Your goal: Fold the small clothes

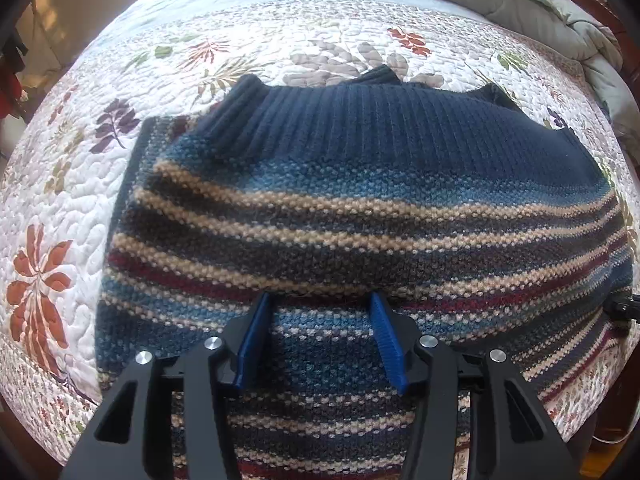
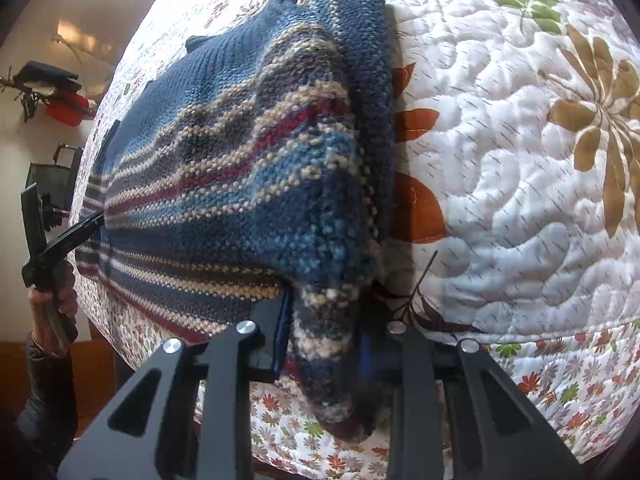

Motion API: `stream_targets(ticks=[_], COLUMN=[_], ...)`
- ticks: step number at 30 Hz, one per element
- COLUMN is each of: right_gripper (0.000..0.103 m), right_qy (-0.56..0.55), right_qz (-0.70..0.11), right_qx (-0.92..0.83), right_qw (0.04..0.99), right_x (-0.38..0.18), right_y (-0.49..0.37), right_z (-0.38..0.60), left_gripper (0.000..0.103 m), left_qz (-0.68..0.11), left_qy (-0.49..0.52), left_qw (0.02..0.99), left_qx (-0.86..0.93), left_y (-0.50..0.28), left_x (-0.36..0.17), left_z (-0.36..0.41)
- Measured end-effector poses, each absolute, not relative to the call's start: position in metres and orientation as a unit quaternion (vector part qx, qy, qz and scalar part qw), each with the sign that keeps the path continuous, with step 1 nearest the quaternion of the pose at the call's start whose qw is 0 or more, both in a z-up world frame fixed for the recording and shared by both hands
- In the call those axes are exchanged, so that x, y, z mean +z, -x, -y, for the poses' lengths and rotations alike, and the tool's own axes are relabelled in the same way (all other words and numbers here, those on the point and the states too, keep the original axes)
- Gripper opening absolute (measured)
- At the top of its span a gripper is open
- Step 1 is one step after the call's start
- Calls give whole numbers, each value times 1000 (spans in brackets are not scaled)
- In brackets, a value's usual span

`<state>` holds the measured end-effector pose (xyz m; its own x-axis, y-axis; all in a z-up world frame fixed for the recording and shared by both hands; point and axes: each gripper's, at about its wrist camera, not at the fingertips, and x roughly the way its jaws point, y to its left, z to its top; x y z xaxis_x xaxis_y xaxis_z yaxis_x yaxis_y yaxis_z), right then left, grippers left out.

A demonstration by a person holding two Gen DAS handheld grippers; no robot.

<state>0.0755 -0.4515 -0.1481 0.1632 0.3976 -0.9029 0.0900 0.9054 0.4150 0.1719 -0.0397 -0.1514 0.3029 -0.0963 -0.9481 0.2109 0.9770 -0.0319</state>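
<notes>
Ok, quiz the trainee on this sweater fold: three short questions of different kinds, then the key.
1. True or false: the left gripper grips the sweater.
2. What do the right gripper jaws hold: A quilt, B sweater edge, C nothing?
3. What does the sweater lie on?

Key: 1 false, its jaws are open over the knit. 2 B. 3 the quilt.

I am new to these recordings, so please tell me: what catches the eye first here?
The striped knitted sweater lies spread on a white flowered quilt. The right gripper is shut on a bunched edge of the sweater. The left gripper hangs open over the stripes near the bed's front edge.
</notes>
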Motion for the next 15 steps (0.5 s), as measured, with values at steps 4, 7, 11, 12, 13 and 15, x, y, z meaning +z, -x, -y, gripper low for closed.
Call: stream_targets(ticks=[4,7,11,12,13,15], right_gripper=[25,25,21,20,19,18], right_qy=[-198,-200,-207,-204,-202,-206], right_qz=[-638,-641,-642,-642,-640,-636], right_qx=[100,94,83,82,80,79], right_qw=[737,736,734,735,737,739], right_x=[-150,-150,-142,-140,-134,-124], right_y=[-75,-76,-76,-77,-77,-76], right_z=[457,459,459,457,455,453], left_gripper=[53,53,53,53,53,53], left_qz=[-581,-579,-578,-578,-579,-580], left_qy=[-50,-49,-48,-49,-50,-50], left_qw=[807,808,808,808,807,806], left_qx=[-97,-100,-103,-104,-106,-109], left_y=[-172,-171,-171,-171,-171,-172], left_x=[-152,-152,-152,-152,-152,-152], left_z=[40,39,39,39,39,37])
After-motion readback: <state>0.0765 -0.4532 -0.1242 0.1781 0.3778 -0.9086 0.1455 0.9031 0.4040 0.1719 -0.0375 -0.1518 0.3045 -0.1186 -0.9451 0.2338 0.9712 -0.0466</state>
